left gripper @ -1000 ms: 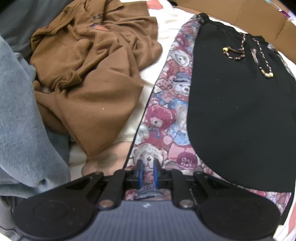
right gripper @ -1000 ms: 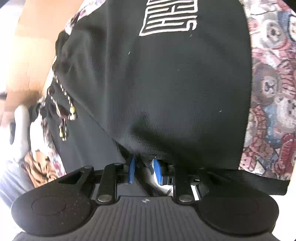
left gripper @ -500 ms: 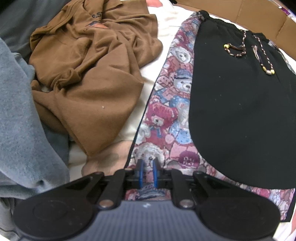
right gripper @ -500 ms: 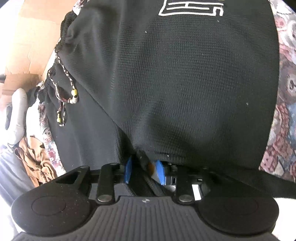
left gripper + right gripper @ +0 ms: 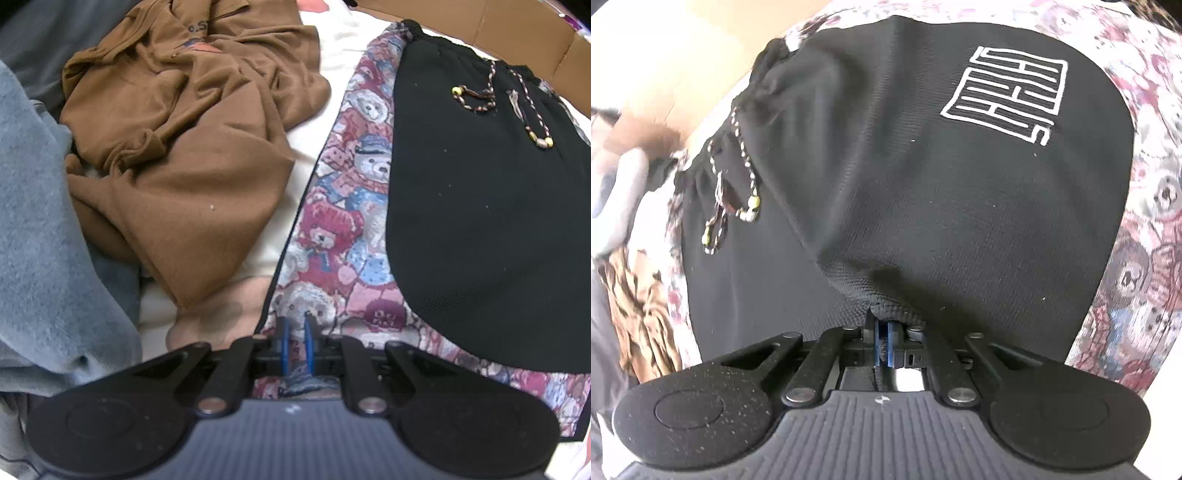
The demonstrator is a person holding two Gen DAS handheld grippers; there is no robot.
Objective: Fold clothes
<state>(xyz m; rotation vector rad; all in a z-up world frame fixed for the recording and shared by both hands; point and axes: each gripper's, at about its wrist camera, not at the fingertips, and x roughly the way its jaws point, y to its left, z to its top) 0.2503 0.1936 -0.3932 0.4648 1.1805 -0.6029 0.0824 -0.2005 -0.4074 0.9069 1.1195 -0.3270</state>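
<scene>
R gripper [image 5: 884, 334] pinched on black shorts [image 5: 923, 177] hem; L gripper [image 5: 295, 332] near-closed, prob. clamping teddy-print cloth [image 5: 343, 229].

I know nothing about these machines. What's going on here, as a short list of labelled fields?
Garment being folded: black shorts with a white logo and beaded drawstring
Right tongs: shut on the shorts' edge
Left tongs: shut on the teddy-bear blanket
Under the shorts: the same blanket
Nearby: crumpled brown shirt, grey garment, cardboard
</scene>
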